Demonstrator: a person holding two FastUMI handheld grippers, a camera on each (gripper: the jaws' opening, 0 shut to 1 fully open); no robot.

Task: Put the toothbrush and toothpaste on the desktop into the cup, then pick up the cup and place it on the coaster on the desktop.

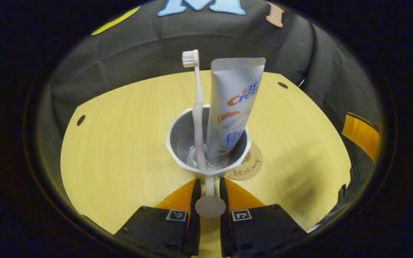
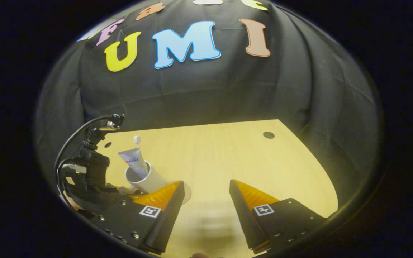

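A white cup (image 1: 177,138) holds a pale toothbrush (image 1: 197,107), bristles up, and a grey-blue toothpaste tube (image 1: 233,104) standing upright. My left gripper (image 1: 210,182) is shut on the cup's thin handle (image 1: 210,206), which ends in a round disc. A round cork coaster (image 1: 249,166) peeks out at the cup's lower right; whether the cup rests on it I cannot tell. In the right gripper view the cup (image 2: 145,181) stands at the left with the left gripper (image 2: 88,175) behind it. The coaster (image 2: 187,191) shows beside it. My right gripper (image 2: 206,186) is open over bare table.
The light wooden table (image 1: 120,150) has small round holes (image 1: 81,120) near its far corners. Black cloth closes off the back and sides. Cables (image 2: 74,132) arch over the left gripper. Bare tabletop (image 2: 228,154) spreads ahead of the right gripper.
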